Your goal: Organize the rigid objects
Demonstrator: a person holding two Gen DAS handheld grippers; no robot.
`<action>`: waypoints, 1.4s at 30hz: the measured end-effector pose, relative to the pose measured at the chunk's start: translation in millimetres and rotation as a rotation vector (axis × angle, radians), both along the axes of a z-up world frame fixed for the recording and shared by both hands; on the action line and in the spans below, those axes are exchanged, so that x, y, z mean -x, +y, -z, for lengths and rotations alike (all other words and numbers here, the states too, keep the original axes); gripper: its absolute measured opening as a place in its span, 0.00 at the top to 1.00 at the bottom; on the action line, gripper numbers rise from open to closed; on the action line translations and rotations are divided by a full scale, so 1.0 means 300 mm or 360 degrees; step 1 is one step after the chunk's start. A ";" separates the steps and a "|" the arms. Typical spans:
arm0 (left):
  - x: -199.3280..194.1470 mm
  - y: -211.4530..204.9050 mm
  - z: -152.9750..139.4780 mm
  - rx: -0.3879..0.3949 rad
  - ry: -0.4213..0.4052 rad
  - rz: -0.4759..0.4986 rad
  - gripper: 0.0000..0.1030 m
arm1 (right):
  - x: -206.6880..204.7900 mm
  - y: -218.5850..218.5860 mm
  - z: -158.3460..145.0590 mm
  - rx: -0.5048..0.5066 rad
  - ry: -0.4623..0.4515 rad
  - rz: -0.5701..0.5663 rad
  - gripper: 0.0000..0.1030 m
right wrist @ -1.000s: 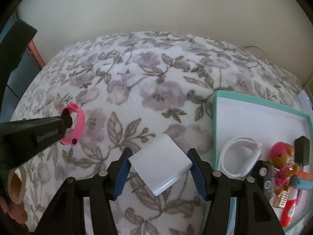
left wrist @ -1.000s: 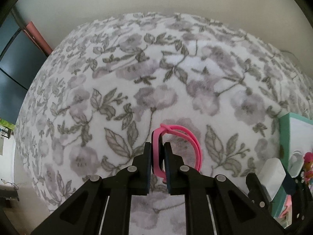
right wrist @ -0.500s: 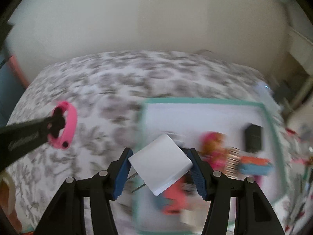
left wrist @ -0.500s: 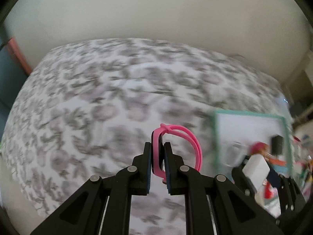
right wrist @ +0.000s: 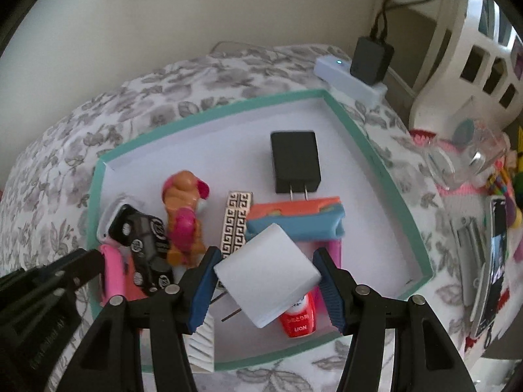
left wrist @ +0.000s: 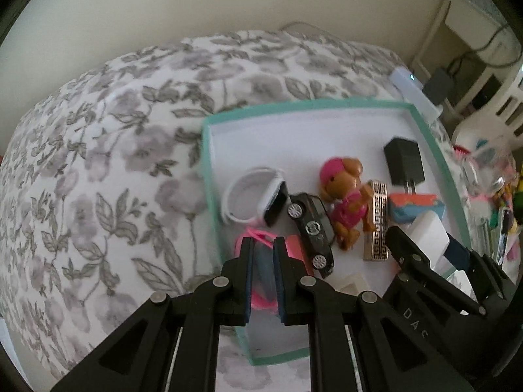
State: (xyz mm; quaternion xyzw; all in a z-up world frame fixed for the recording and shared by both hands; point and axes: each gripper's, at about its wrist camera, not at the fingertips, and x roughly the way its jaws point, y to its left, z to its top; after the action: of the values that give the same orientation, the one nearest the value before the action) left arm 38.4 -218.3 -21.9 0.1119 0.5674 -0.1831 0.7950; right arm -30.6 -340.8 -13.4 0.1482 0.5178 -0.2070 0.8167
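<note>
Left wrist view is showing the left gripper hanging over the near left corner of the tray, its jaws clamping a pink band that is poking out above the pads. Beside it the right gripper is holding a white charger over the tray's right side. Right wrist view is showing the right gripper's jaws pressing on both sides of the white charger, which is tilting with its prongs pointing down and left. The tray, teal-rimmed with a white floor, is sitting on a bed covered in grey floral fabric. Inside it, a black charger is lying flat toward the far side, its prongs touching an orange and blue box. A patterned bar is lying just left of that box, with a dog toy beside it, then a black toy car. A white watch is sitting near the tray's left wall, touching the car's front. A red tube is showing under the white charger. Beyond the tray's far corner, a power strip is carrying a black plug.
</note>
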 end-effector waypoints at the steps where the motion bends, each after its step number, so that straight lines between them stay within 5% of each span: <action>1: 0.005 0.000 0.005 0.0009 0.0009 0.0000 0.88 | 0.002 -0.005 0.007 -0.0006 0.0010 0.0002 0.41; 6: 0.002 0.024 0.001 0.0017 0.0010 -0.0034 0.81 | 0.004 0.011 0.009 0.0002 0.0001 -0.0028 0.40; 13: 0.011 0.101 -0.045 0.0048 -0.0049 -0.0138 0.45 | 0.022 0.062 -0.009 0.0101 0.0002 -0.0084 0.35; 19: 0.015 0.203 -0.023 -0.0063 -0.0103 -0.0281 0.24 | 0.036 0.123 -0.025 0.0126 -0.0012 -0.0150 0.25; 23: 0.021 0.258 0.006 -0.0132 -0.0108 -0.0335 0.21 | 0.044 0.166 -0.034 0.0149 -0.0033 -0.0182 0.17; 25: 0.024 0.282 0.015 -0.0128 -0.0095 -0.0358 0.08 | 0.048 0.181 -0.040 0.0148 -0.0049 -0.0197 0.15; 42: 0.096 0.387 -0.007 -0.0163 -0.0143 -0.0378 0.05 | 0.109 0.260 -0.059 0.0107 -0.0092 -0.0231 0.01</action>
State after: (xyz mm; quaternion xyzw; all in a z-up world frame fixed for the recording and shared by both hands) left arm 9.7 -102.3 -19.7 0.0924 0.5491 -0.0534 0.8289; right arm -63.3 -262.7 4.3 0.0887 0.4962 -0.1599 0.8487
